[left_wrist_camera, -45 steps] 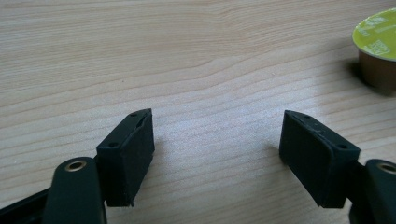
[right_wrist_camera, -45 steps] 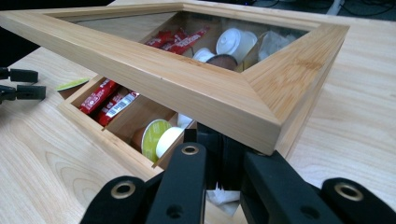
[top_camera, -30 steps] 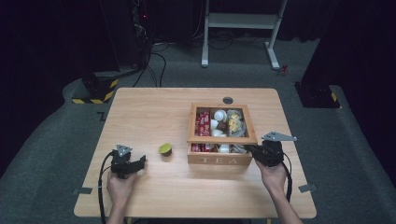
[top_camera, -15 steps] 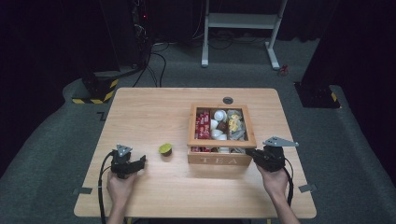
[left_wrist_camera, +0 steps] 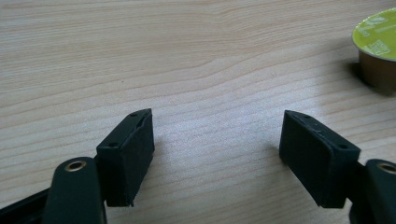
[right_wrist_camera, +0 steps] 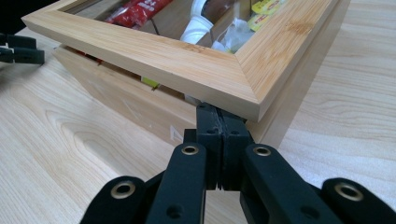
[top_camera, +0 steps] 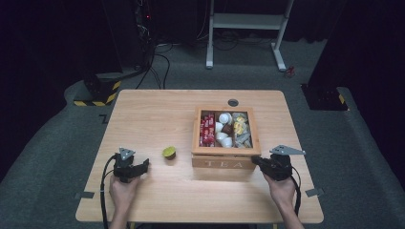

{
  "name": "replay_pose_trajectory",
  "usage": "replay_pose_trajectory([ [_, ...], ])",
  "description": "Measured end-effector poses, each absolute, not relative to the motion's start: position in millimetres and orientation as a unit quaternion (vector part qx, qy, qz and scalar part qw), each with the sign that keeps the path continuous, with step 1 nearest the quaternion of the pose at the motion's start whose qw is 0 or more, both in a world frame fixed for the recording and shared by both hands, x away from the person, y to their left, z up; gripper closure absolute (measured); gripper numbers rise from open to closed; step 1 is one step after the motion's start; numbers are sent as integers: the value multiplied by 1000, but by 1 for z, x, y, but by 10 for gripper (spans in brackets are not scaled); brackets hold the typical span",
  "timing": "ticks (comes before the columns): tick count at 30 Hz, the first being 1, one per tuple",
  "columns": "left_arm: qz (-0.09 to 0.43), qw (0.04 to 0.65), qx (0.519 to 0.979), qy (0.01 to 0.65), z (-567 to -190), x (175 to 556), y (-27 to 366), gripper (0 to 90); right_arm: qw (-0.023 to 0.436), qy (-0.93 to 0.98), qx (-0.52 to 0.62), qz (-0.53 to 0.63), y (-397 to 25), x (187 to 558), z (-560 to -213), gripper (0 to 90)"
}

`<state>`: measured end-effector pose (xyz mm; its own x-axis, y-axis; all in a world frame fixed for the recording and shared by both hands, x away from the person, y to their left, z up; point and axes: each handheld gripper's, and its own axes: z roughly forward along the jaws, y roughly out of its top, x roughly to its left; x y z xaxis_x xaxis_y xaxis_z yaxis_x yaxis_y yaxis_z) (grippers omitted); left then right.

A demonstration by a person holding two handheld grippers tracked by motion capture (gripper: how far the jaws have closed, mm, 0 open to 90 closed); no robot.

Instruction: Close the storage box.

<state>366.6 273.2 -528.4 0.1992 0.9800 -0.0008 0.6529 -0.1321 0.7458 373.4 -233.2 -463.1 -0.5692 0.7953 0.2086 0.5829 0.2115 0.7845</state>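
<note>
Right gripper view: right hand-held gripper [right_wrist_camera: 223, 122] pressed together under tea box lid [right_wrist_camera: 154, 55]; left hand-held gripper [left_wrist_camera: 217, 154] spread.

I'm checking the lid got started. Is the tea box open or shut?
Slightly open: the tea box lid frame sits raised off the base at the near corner, over the right gripper, whose jaws are together.
</note>
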Motion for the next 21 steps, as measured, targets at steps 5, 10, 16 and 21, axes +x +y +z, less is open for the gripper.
replay_pose_trajectory([
  [5, 258, 317, 707, 578, -528, 367, 273, 269, 123, 771, 447, 436, -234, 371, -466, 890],
  [10, 258, 316, 707, 578, -528, 367, 273, 269, 133, 778, 442, 426, -234, 367, -468, 887],
  [16, 258, 317, 707, 578, -528, 367, 273, 269, 137, 785, 438, 416, -235, 364, -472, 880],
  [21, 258, 317, 707, 578, -528, 367, 273, 269, 144, 776, 437, 432, -242, 358, -464, 873],
])
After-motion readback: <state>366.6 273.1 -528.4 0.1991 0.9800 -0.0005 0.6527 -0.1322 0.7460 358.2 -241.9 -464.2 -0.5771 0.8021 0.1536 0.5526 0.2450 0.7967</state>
